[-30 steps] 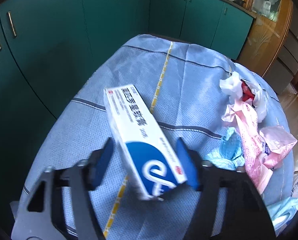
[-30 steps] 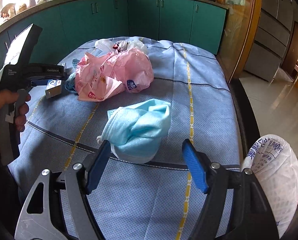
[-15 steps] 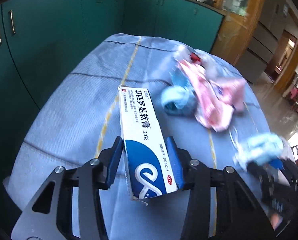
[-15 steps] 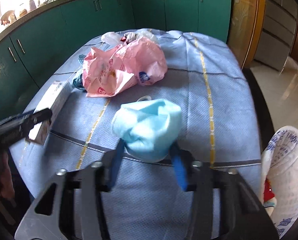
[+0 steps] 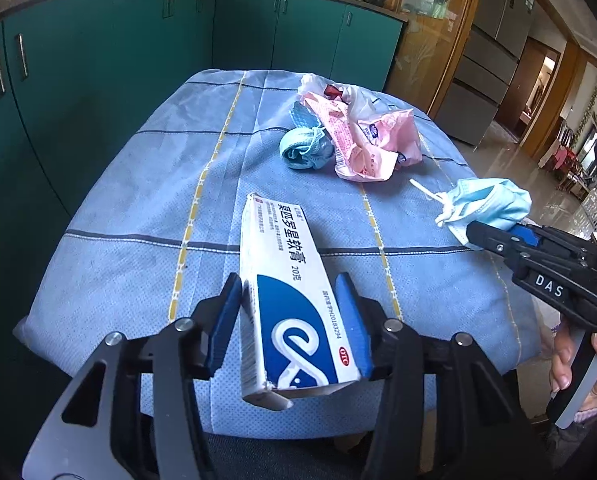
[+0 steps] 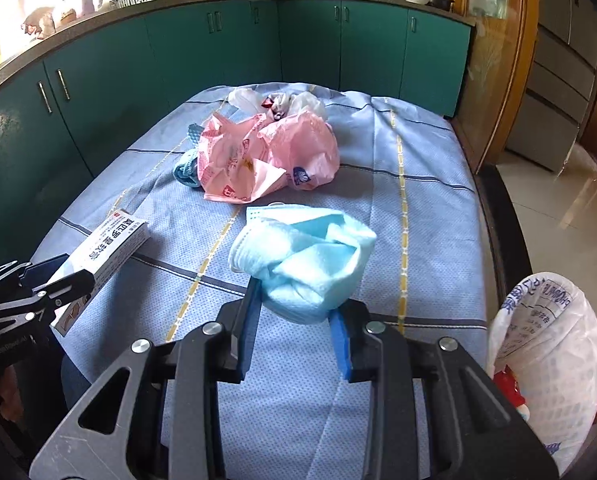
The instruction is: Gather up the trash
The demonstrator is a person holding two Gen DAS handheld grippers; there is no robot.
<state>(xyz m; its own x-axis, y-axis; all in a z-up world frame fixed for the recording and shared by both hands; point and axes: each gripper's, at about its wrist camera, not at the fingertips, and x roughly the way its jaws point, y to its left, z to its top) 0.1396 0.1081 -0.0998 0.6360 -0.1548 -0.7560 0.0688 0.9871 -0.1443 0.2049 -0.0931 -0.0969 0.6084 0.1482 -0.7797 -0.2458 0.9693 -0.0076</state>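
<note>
Already loaded, my left tongs (image 5: 294,320) are clamped on a white and blue box (image 5: 290,296), held clear of the table (image 5: 138,240), and my right tongs (image 6: 298,316) pinch a crumpled blue mask (image 6: 302,256). At four o'clock of the right tongs gapes the white trash bag (image 6: 546,344), where I judge both must go next: swing over it, then release. Farther off, at twelve o'clock, pink bags (image 6: 266,156) and another mask (image 5: 306,148) wait.
</note>
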